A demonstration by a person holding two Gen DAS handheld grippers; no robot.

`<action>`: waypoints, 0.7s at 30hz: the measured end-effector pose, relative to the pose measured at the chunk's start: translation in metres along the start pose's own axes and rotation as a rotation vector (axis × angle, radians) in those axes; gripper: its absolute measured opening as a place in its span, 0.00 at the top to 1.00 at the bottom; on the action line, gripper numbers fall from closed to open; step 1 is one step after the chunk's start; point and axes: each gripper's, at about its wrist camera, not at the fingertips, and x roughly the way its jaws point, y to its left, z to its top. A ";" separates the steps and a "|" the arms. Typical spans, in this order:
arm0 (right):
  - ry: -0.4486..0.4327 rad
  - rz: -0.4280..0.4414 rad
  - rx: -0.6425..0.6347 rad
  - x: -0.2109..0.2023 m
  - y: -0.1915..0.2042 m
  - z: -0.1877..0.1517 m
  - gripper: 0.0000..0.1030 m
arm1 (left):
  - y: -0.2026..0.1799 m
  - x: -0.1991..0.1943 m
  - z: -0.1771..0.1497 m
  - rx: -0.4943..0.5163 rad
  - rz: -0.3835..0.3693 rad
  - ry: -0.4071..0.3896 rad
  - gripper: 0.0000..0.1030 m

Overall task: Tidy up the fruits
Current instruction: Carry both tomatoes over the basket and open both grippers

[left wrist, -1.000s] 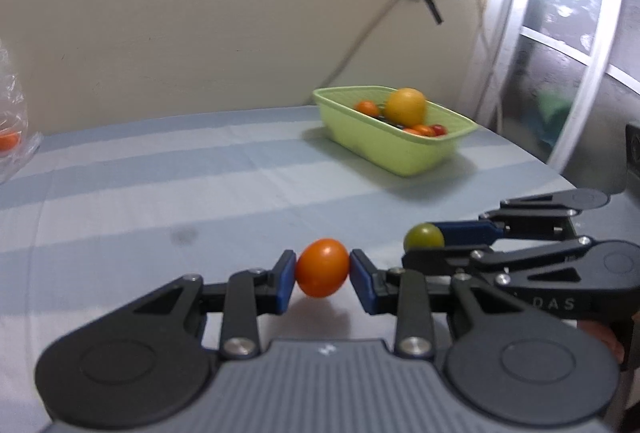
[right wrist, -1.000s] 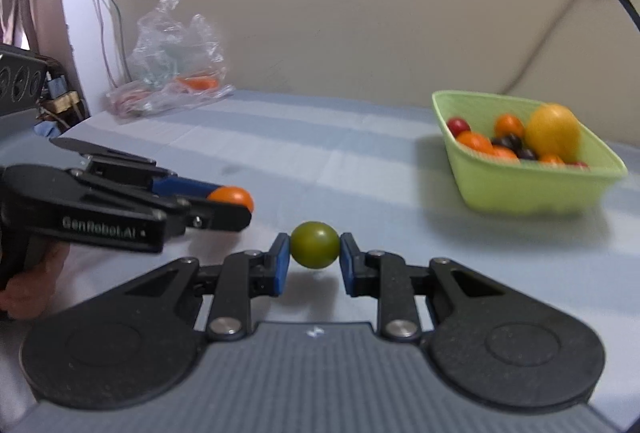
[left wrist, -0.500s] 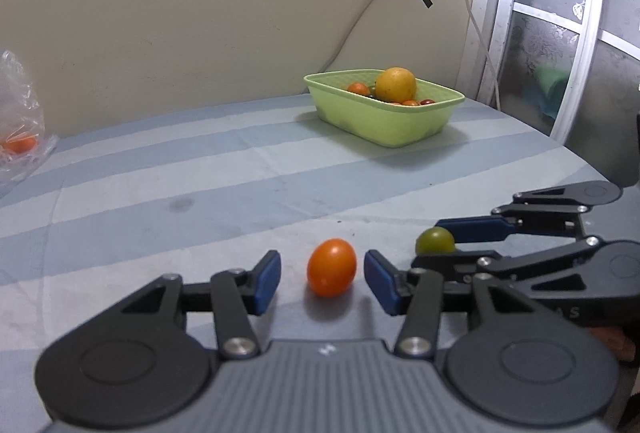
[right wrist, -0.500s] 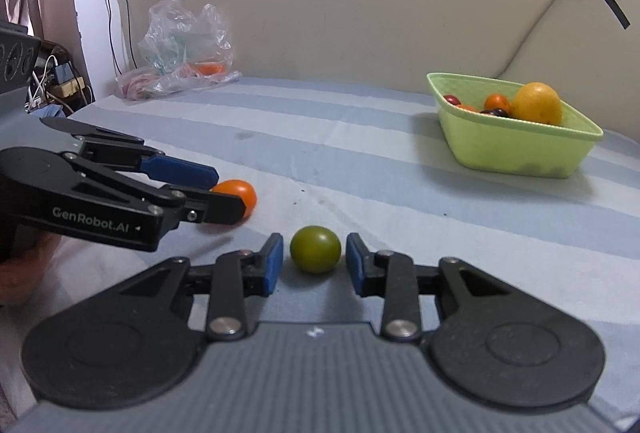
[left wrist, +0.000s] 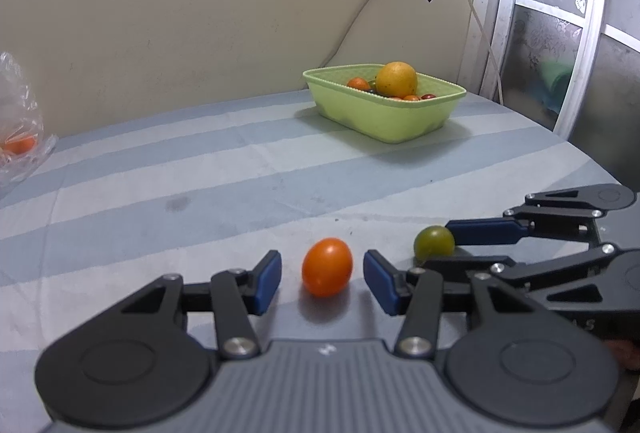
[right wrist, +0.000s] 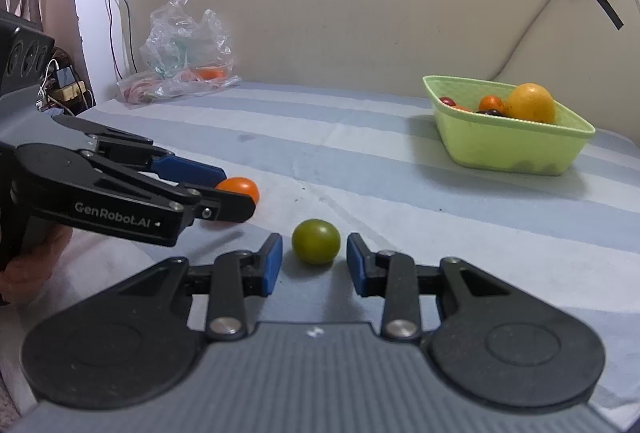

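Left gripper (right wrist: 236, 193) bears "GenRobot.AI" on its side; jaws spread, orange tomato (left wrist: 327, 266) lying loose between them on the striped cloth (left wrist: 200, 169). Right gripper (right wrist: 314, 259) (angled downward) likewise parted around the green tomato (right wrist: 316, 241), pads clear. Green basket (right wrist: 500, 145) stands well apart.

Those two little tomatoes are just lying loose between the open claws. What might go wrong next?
Both are round and free on the striped cloth, so a nudge from a blue pad may roll the orange tomato or the green tomato away. The left gripper and right gripper sit close together and might bump.
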 end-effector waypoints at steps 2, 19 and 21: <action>0.001 -0.003 -0.007 0.001 0.001 -0.001 0.63 | 0.000 0.001 -0.002 0.000 -0.008 0.006 0.61; -0.209 -0.164 0.113 0.005 -0.087 0.055 0.73 | -0.017 0.060 0.130 0.024 -0.122 -0.111 0.72; -0.214 -0.198 0.125 0.015 -0.104 0.064 0.73 | -0.017 0.083 0.150 0.013 -0.129 -0.110 0.72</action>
